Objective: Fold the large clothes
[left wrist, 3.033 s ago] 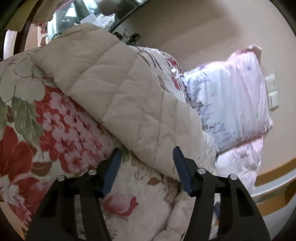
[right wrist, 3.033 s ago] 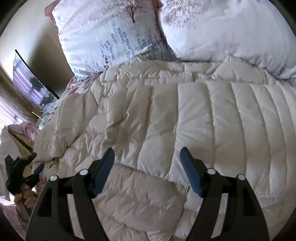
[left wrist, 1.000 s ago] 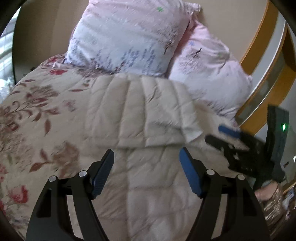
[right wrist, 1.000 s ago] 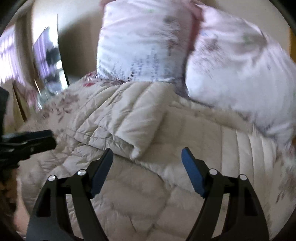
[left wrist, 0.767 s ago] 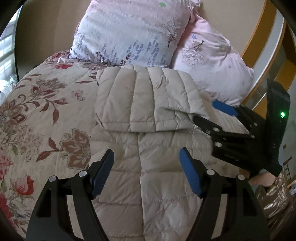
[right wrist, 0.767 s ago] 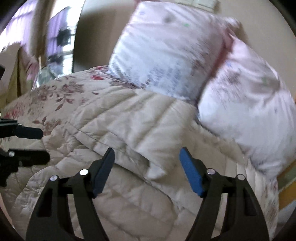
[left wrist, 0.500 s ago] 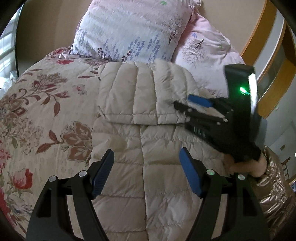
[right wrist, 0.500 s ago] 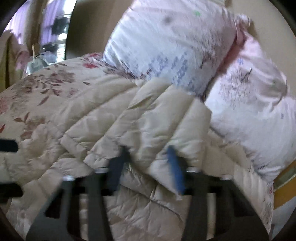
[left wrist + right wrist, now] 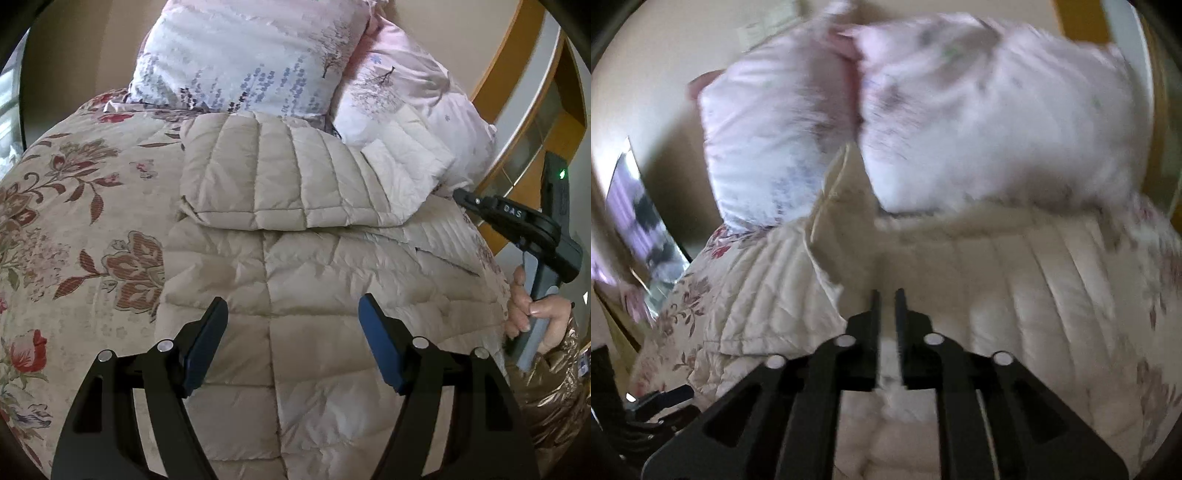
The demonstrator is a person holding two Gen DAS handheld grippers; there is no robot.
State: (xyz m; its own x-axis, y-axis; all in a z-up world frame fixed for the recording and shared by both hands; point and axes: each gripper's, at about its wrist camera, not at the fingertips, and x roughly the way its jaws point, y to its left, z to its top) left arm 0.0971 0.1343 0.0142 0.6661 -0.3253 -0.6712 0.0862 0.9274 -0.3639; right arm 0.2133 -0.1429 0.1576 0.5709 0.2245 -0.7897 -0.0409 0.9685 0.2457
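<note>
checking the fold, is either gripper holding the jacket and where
Nothing is held: left gripper open above the jacket; right gripper jaws opening, nothing visibly between them.

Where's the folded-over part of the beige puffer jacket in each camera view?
Left wrist: the folded flap lies upper centre, just below the pillows.
Right wrist: blurred, the flap sits left of centre, left of the right gripper.
Shared landmark: the two pillows.

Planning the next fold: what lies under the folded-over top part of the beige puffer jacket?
The folded flap rests on the jacket's own quilted body, which lies on the floral bedspread. Anything between the layers is hidden.
</note>
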